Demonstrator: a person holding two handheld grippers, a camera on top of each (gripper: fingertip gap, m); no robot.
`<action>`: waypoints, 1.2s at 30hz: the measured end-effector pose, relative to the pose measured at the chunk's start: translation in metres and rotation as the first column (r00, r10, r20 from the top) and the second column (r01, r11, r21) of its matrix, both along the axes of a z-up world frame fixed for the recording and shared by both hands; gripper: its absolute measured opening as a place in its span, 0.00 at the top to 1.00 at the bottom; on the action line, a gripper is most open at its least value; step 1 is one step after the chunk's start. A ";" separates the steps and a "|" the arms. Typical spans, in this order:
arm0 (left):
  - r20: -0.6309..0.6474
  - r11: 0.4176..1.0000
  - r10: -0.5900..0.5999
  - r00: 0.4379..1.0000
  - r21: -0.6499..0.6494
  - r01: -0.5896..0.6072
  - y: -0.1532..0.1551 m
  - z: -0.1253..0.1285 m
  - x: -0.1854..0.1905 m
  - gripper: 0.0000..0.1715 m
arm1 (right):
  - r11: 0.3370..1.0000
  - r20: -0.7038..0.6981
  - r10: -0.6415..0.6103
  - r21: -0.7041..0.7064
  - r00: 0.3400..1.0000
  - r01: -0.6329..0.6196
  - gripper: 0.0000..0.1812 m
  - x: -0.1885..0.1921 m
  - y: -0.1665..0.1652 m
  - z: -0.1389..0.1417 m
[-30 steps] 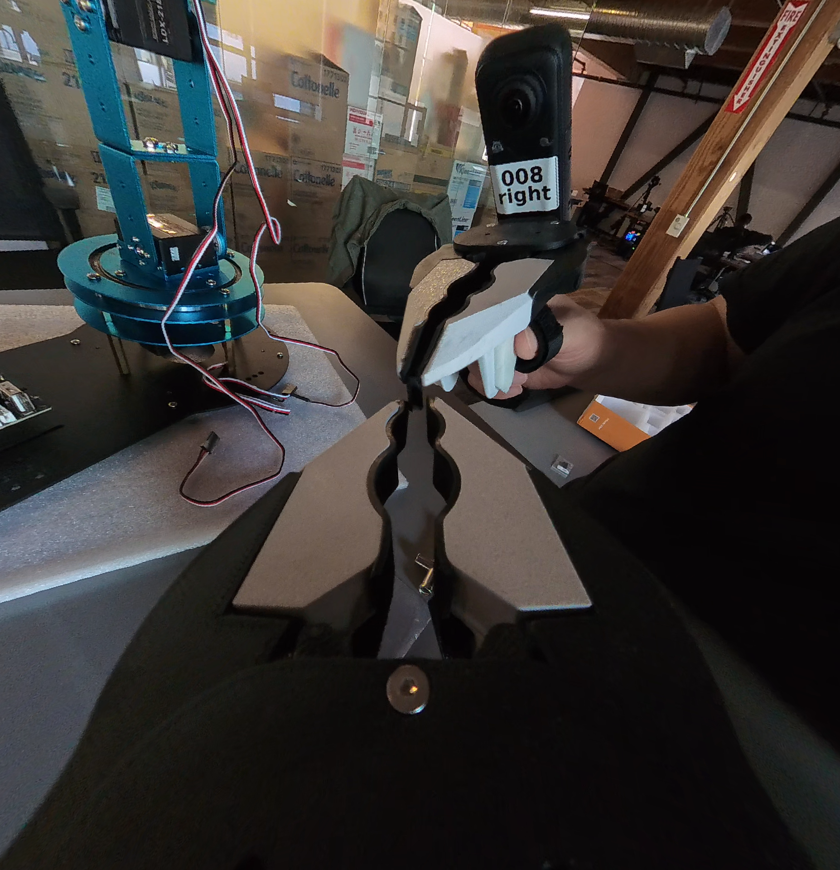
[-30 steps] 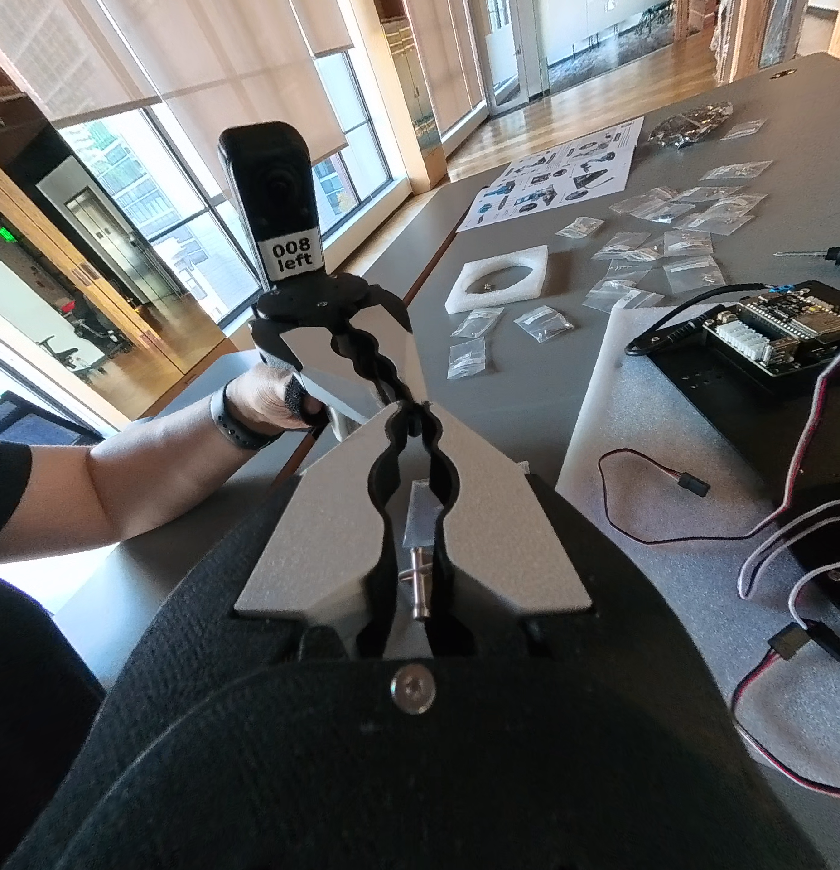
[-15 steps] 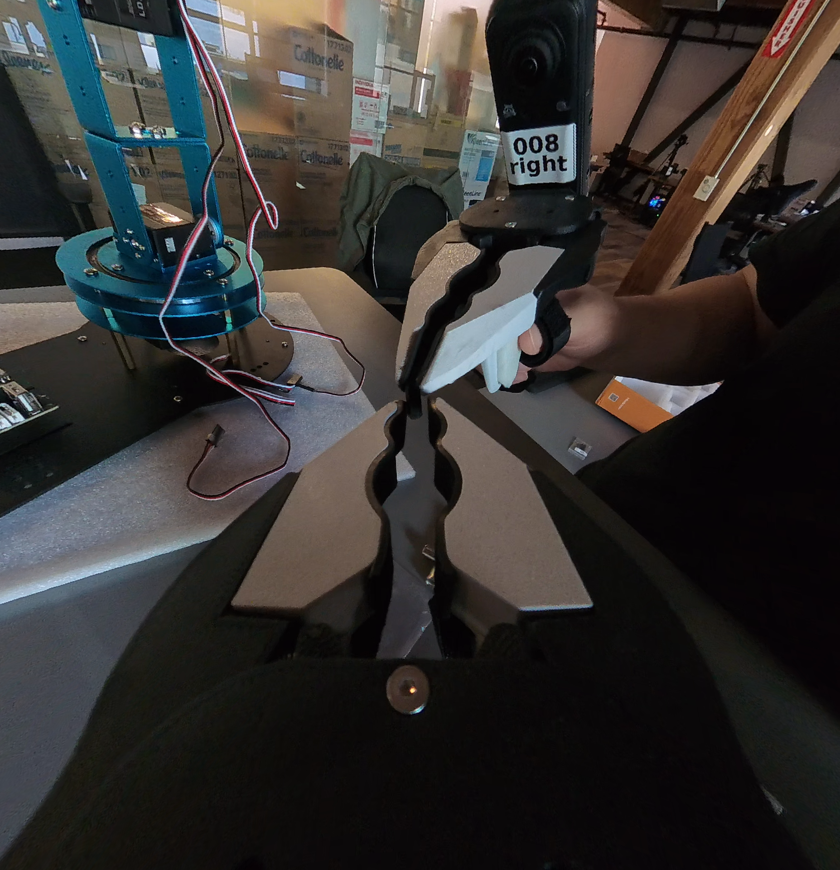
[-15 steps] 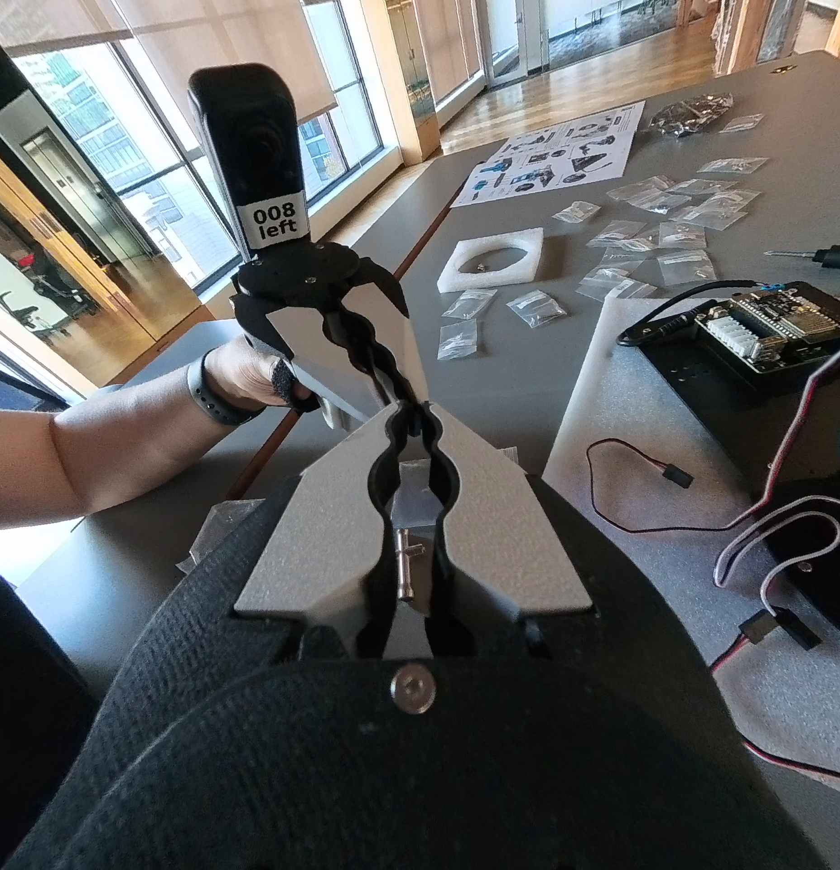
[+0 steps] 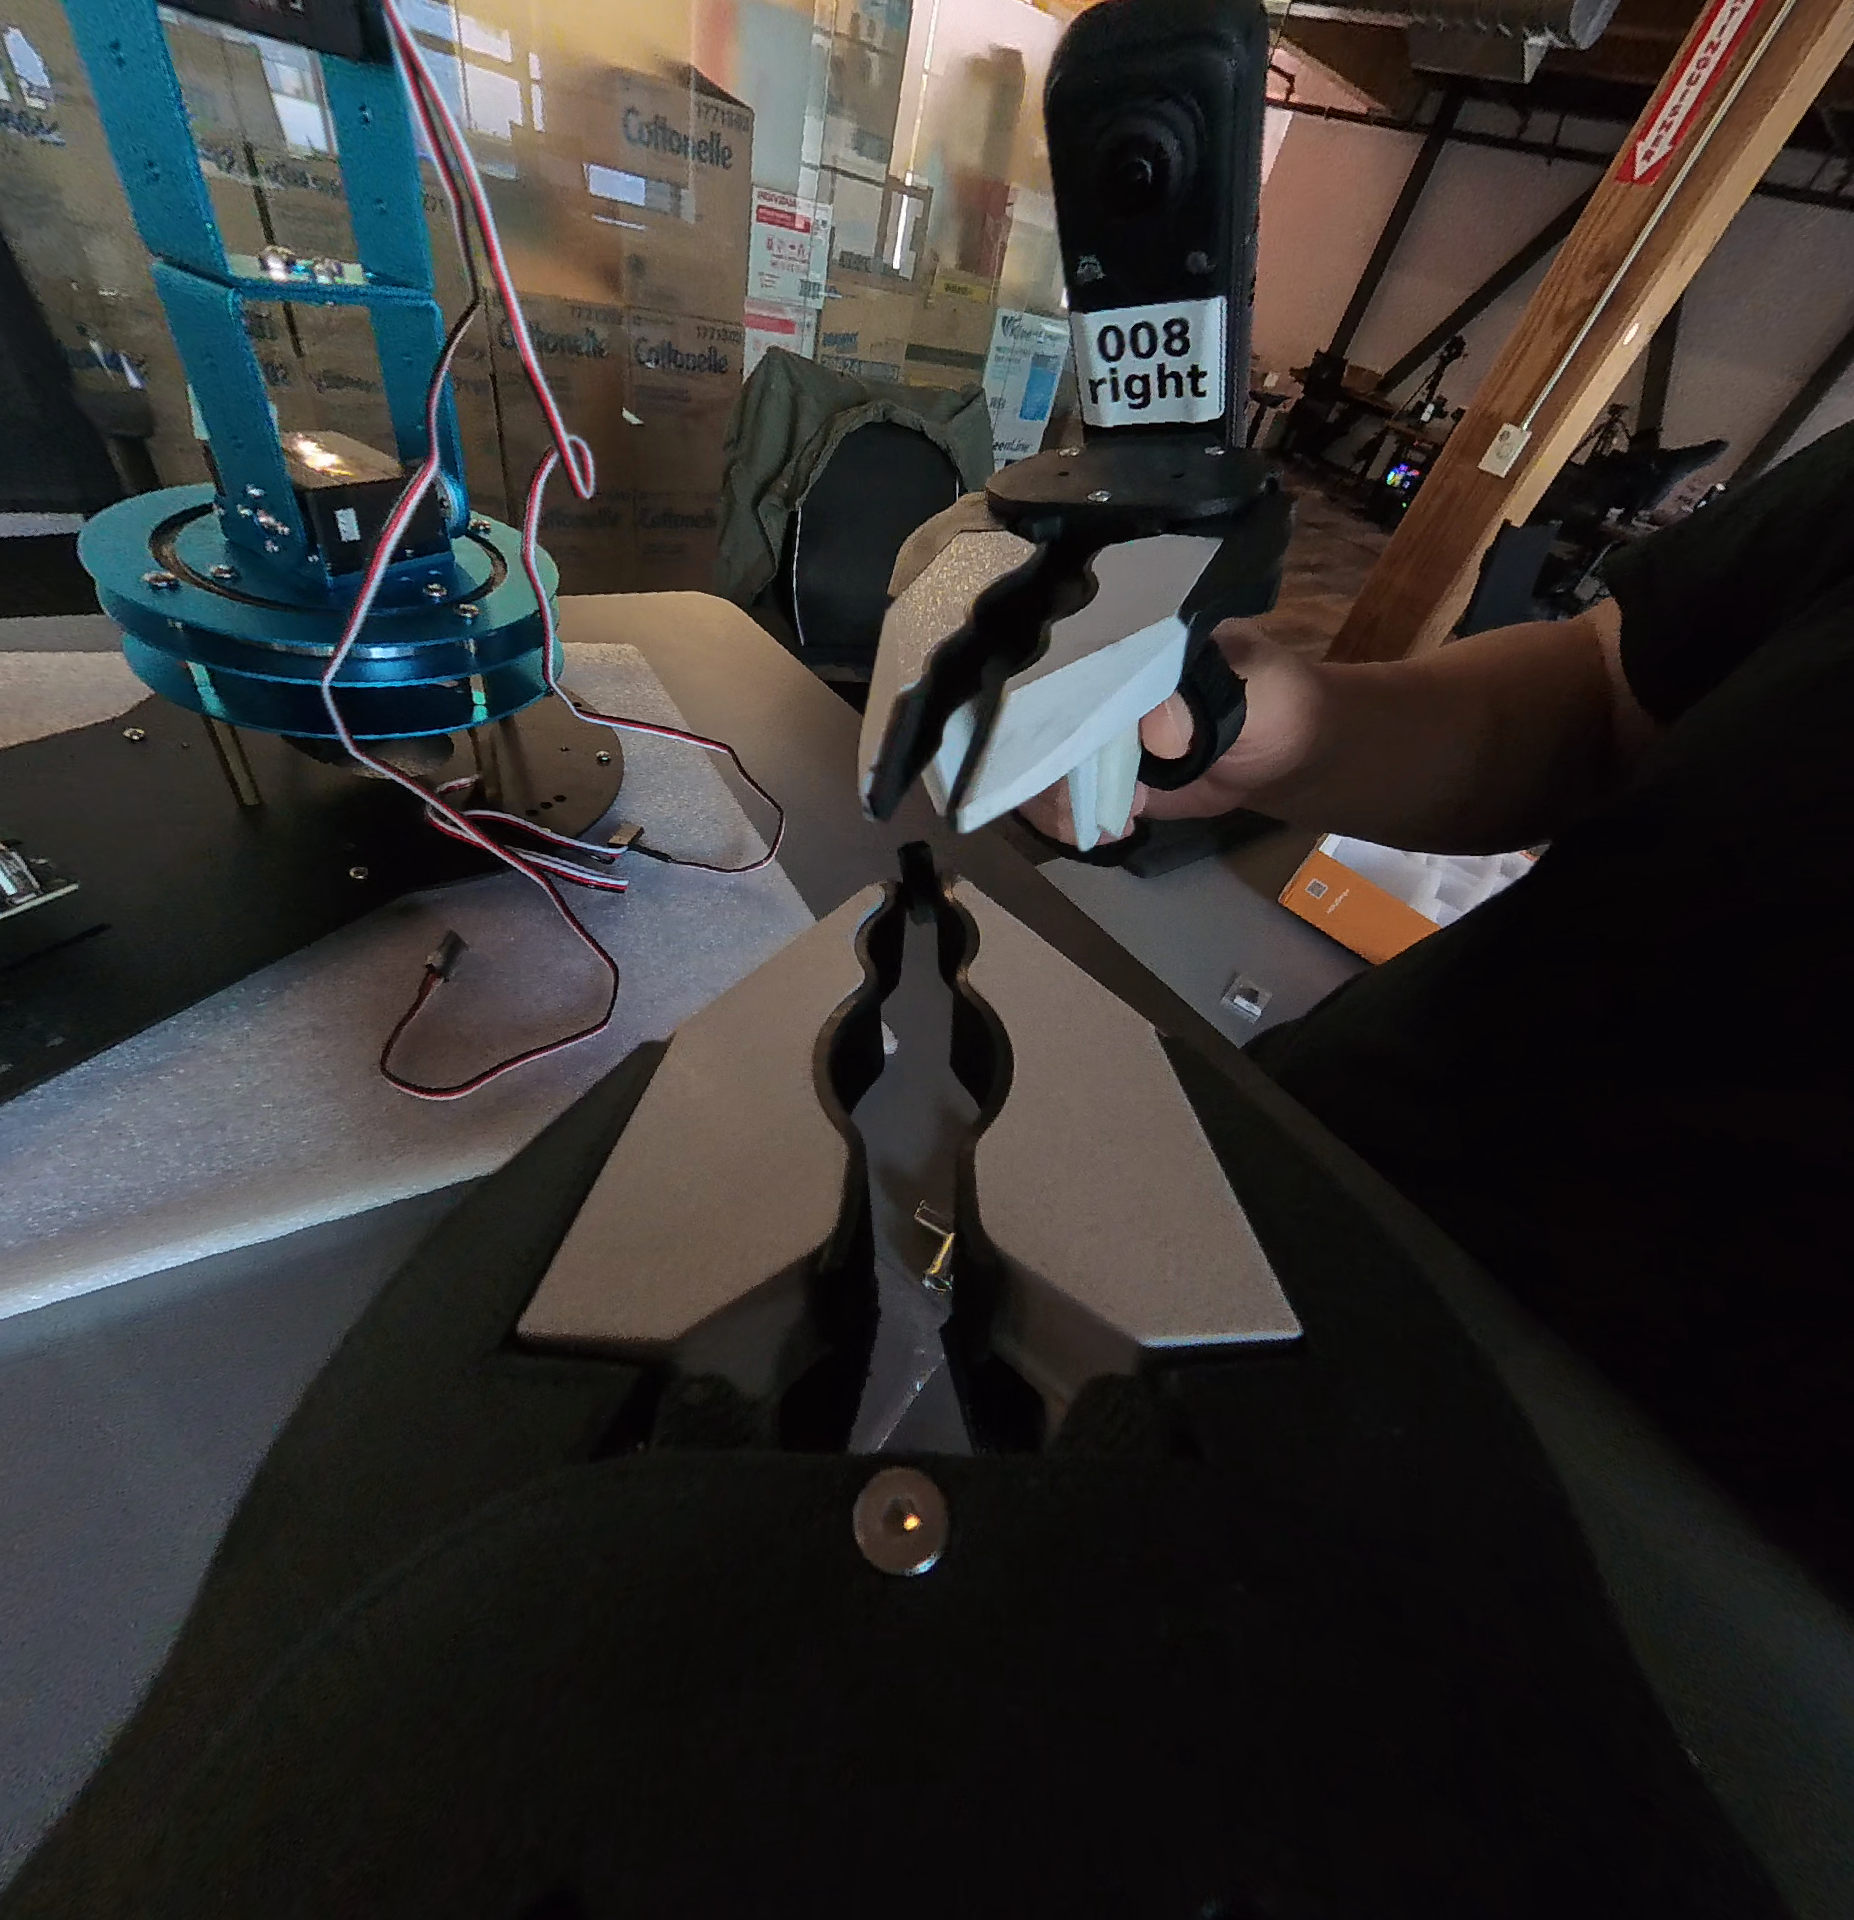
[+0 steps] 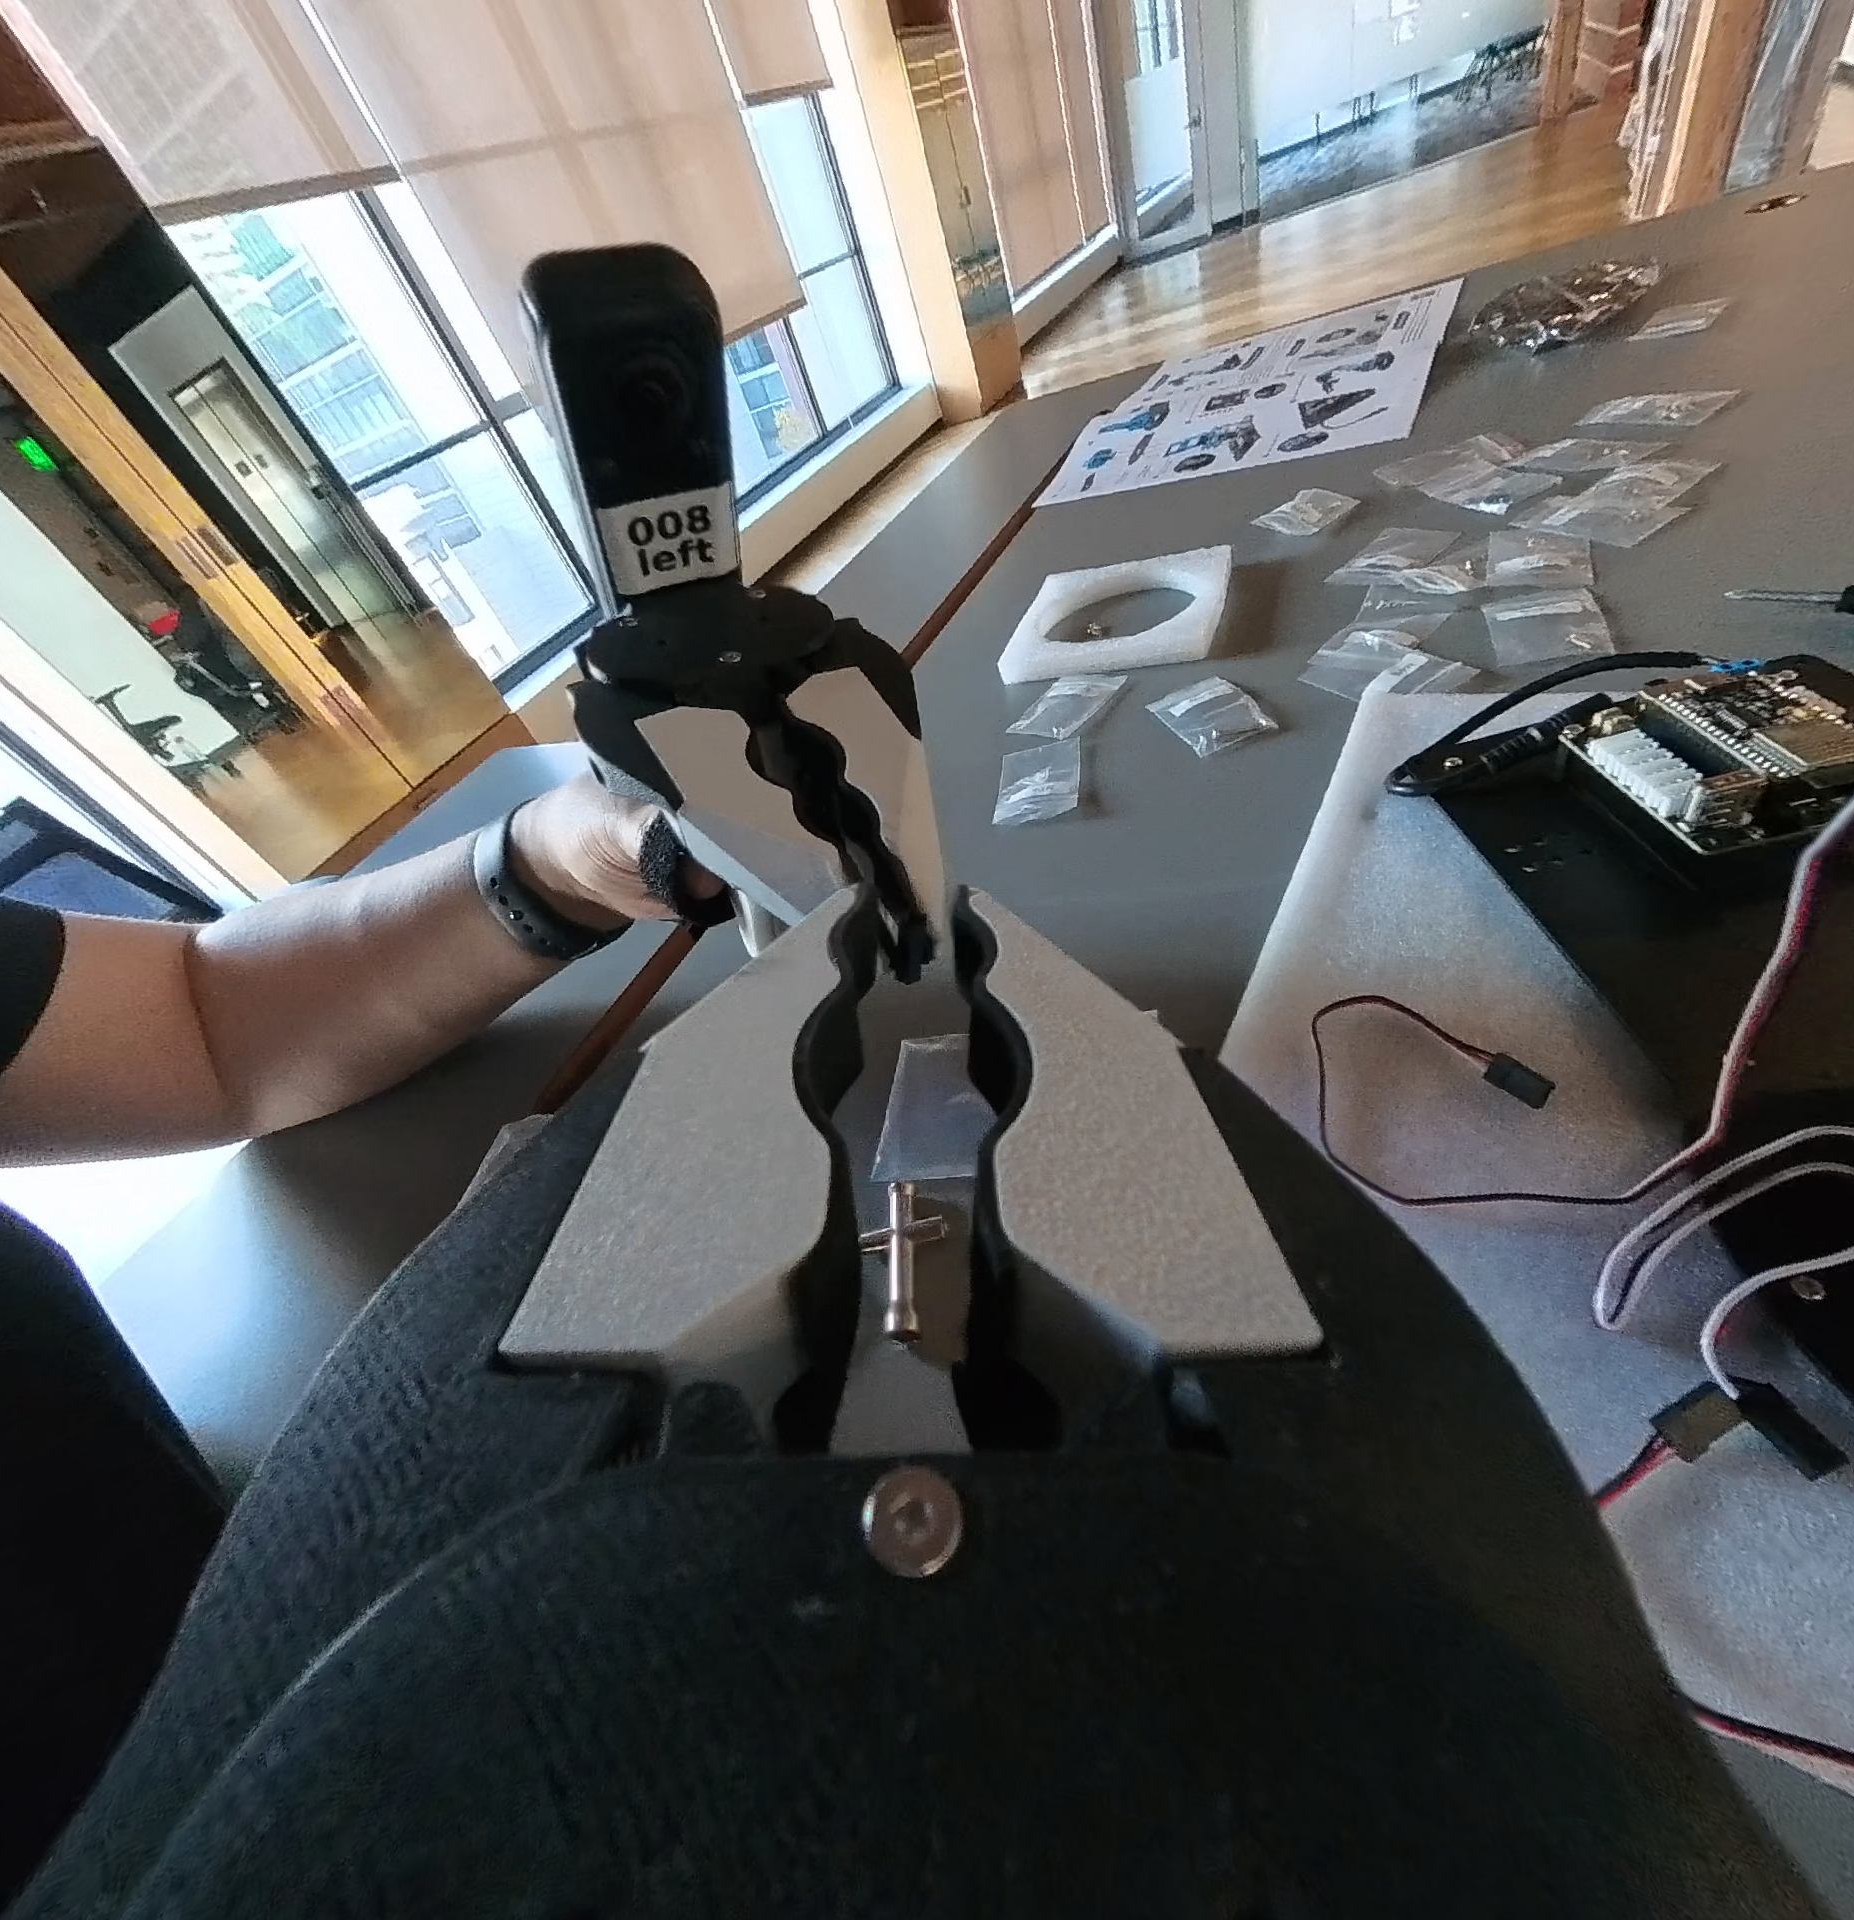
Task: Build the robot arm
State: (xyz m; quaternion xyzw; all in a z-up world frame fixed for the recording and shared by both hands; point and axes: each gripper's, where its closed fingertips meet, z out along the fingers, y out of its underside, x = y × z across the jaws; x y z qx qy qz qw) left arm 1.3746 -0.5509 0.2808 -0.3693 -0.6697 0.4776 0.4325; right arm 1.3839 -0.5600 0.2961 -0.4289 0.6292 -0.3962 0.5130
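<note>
My left gripper (image 5: 915, 894) is shut, its tips meeting the right gripper's tips above the grey table (image 6: 1110, 831). A small clear plastic bag (image 6: 928, 1101) with a metal cross-shaped tool (image 6: 902, 1278) in it seems to hang from the left tips; it also shows in the left wrist view (image 5: 902, 1340). My right gripper (image 6: 907, 914) is open a little, its fingertips on either side of the left gripper's tip (image 6: 907, 951) without pinching it. In the left wrist view the right gripper (image 5: 918, 805) hovers just above and beyond my left tips.
A blue robot-arm base (image 5: 320, 623) with red-white-black wires (image 5: 549, 862) stands on a black plate on grey foam. A circuit board (image 6: 1712, 748), white foam frame (image 6: 1120, 613), several small bags (image 6: 1505, 561), a printed sheet (image 6: 1266, 416) and an orange box (image 5: 1359, 904) lie around. My two grippers' fingertips are within a few centimetres of each other.
The right gripper, shut tip to tip with the left before, has opened. Both grippers have drifted a little, and the bag stays under the left gripper's tips.
</note>
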 end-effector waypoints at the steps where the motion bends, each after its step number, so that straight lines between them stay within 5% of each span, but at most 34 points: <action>1: -0.008 1.000 0.005 1.000 0.004 -0.005 -0.001 0.000 0.001 0.98 | 1.000 0.005 0.000 -0.009 1.000 0.000 0.92 -0.001 -0.001 0.001; 3: -0.039 1.000 -0.006 0.999 0.022 0.007 0.000 0.001 0.001 0.98 | 0.996 0.022 0.015 -0.085 1.000 -0.013 0.89 -0.005 0.000 0.004; 5: -0.065 0.999 -0.014 0.998 0.050 0.017 0.000 0.002 0.000 0.98 | 0.943 0.007 0.013 -0.331 1.000 -0.010 0.82 -0.010 0.003 0.003; 8: -0.113 0.993 -0.046 0.993 0.107 0.058 0.004 0.004 -0.003 0.98 | 0.717 -0.144 -0.067 -0.695 0.987 -0.053 0.81 -0.013 0.007 -0.016; 12: -0.121 0.986 -0.067 0.990 0.145 0.084 0.006 0.001 -0.006 0.98 | 0.511 -0.184 -0.161 -0.856 0.970 -0.078 0.84 -0.009 0.009 -0.014; 20: -0.144 0.980 -0.084 0.986 0.170 0.108 0.009 0.000 -0.009 0.98 | 0.444 -0.208 -0.181 -0.889 0.961 -0.109 0.92 -0.007 0.012 -0.016; 32: -0.199 0.970 -0.107 0.974 0.196 0.146 0.011 0.003 -0.010 0.98 | 0.473 -0.264 -0.152 -0.866 0.953 -0.164 1.00 -0.009 0.018 -0.025; 36: -0.129 0.975 -0.099 0.987 0.183 0.122 0.010 -0.005 -0.012 0.98 | 0.496 -0.313 -0.164 -0.846 0.936 -0.196 0.99 -0.008 0.015 -0.037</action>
